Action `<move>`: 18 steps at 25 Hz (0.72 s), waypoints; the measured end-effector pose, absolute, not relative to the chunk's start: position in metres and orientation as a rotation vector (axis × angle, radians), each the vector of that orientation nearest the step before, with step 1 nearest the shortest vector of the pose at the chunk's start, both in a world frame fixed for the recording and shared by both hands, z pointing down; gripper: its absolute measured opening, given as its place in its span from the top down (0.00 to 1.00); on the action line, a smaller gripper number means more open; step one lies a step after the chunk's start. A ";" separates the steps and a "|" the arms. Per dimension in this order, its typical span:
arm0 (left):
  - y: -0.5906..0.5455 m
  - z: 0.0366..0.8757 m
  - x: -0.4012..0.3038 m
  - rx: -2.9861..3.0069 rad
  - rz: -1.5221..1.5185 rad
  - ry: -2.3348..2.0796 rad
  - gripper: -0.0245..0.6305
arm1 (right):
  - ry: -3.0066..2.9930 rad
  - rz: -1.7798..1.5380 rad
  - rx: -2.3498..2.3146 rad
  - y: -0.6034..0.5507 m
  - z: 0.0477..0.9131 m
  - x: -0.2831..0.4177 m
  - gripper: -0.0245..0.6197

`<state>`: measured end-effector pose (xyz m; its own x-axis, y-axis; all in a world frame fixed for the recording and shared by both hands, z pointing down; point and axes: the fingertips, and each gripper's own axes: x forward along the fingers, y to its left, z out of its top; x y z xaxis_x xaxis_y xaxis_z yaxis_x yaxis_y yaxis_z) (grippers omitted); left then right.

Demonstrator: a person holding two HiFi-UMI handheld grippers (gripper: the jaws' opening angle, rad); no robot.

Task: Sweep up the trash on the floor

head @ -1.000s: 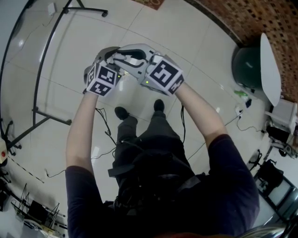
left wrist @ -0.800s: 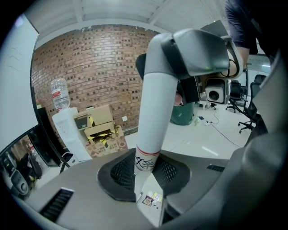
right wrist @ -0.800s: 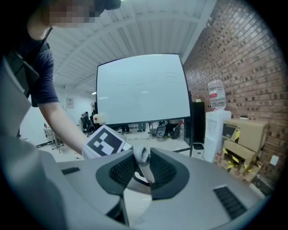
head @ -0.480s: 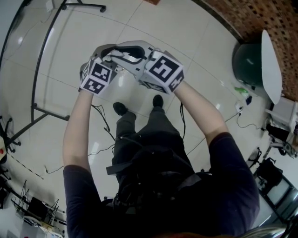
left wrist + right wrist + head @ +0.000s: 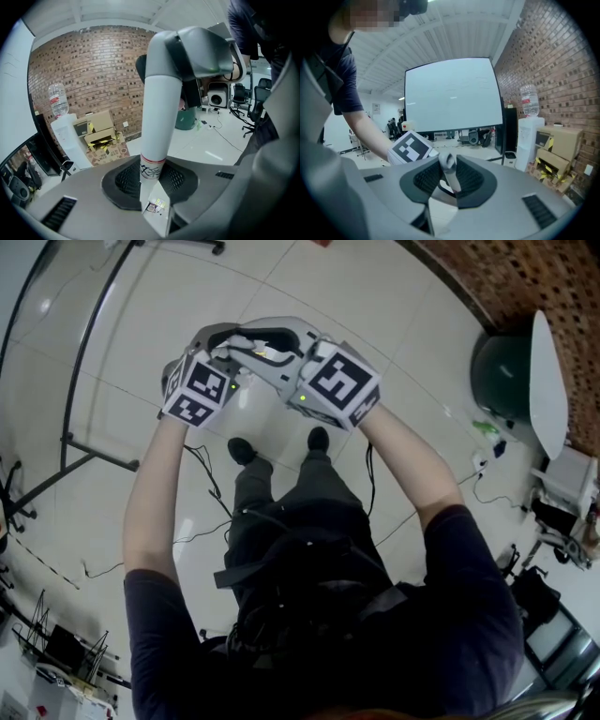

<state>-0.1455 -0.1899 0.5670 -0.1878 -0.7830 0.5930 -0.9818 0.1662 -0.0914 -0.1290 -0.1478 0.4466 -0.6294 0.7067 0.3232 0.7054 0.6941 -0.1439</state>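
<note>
In the head view both grippers are held close together in front of the person, above the shoes. My left gripper is shut on a white handle, which rises from between its pads and carries a red ring and black print. The handle's top reaches the grey body of the right gripper. My right gripper is shut on the handle's rounded grey-white end, with the left gripper's marker cube just behind it. The lower part of the handle is hidden, and no trash shows on the floor.
A black metal stand runs along the left of the tiled floor. Cables lie by the feet. A green bin and a white board stand right. Cardboard boxes and a water dispenser line the brick wall.
Both grippers stay together on the handle; they sit only slightly higher in the picture than a second ago.
</note>
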 end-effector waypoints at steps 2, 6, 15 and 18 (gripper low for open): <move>-0.190 0.559 -0.149 1.665 0.652 -2.073 0.84 | -2.587 0.007 -1.103 -0.149 0.440 -0.131 0.80; -0.188 0.531 -0.156 1.670 0.650 -2.149 0.84 | -2.643 -0.075 -1.117 -0.147 0.415 -0.136 0.80; -0.167 0.416 -0.140 1.727 0.752 -2.294 0.84 | -2.777 -0.343 -1.234 -0.115 0.303 -0.111 0.81; -0.155 0.376 -0.130 1.725 0.767 -2.348 0.84 | -2.804 -0.433 -1.272 -0.102 0.267 -0.098 0.81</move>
<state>-0.1302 -0.1551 0.3758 -0.3386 -0.8562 0.3903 -0.9214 0.2178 -0.3217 -0.0982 -0.1017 0.2667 -0.6647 0.7333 0.1430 0.7423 0.6265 0.2378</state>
